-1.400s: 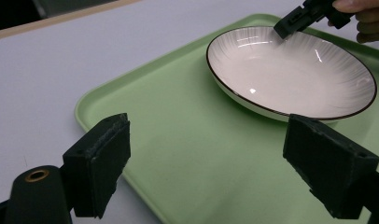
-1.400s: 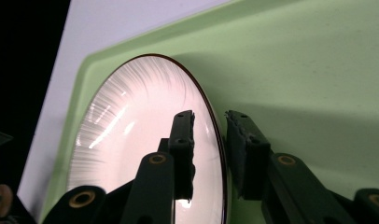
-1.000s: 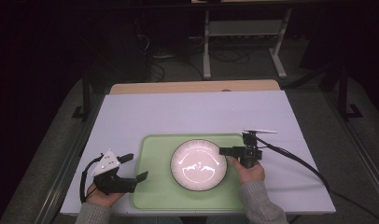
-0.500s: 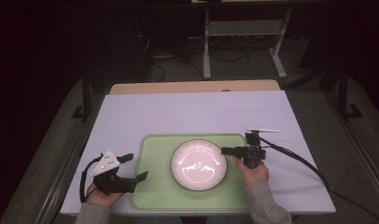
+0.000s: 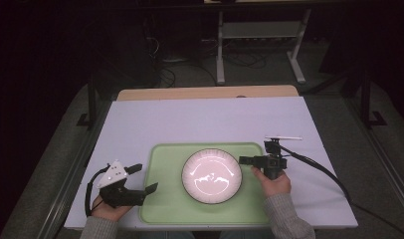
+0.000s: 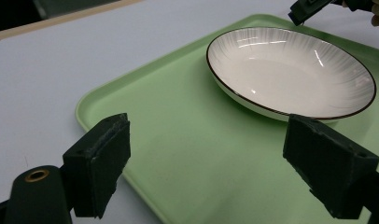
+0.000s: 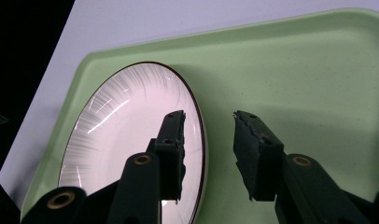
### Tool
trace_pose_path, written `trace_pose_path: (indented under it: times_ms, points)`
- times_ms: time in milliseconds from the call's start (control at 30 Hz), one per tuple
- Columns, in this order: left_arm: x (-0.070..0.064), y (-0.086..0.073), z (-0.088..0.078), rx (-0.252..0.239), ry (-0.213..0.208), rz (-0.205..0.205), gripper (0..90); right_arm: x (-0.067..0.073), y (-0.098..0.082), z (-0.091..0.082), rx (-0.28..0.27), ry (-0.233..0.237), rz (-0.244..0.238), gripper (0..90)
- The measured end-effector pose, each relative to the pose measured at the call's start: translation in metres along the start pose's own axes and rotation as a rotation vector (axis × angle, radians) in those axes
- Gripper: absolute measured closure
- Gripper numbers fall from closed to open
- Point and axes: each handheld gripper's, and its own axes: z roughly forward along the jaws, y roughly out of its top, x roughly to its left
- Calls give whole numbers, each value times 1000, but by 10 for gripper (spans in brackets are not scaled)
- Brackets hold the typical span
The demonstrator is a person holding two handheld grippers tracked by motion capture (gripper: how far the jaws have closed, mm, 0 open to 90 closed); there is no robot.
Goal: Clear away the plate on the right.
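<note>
The plate [image 5: 211,176] is glossy white with fine radiating lines fanning toward its rim, and a thin dark brown line edges it all round. It sits on a pale green tray [image 5: 162,199], plain and faintly speckled. The table [image 5: 190,119] is a flat lilac-white, with a tan wooden strip along its 12 o'clock edge. Both grippers are black, the left gripper [image 5: 144,178] carrying a light grey plate on top; the right gripper [image 5: 242,160] trails a black cable.
</note>
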Motion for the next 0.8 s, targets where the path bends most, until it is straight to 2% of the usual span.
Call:
trace_pose_path:
  times_ms: [233,433,600,667,800]
  points:
    - [0,0,0,1,-1,-1,146,-1,1,-8,-17,-10,-33,559]
    - [0,0,0,0,1,-2,146,-5,5,-18,-41,-28,-111,487]
    - [-1,0,1,2,0,-1,146,-13,9,-31,-83,23,-125,424]
    - [-1,0,1,4,0,-1,146,-16,9,-35,-92,16,-137,416]
    - [-1,0,1,5,0,-1,146,-20,7,-43,-130,-2,-194,398]
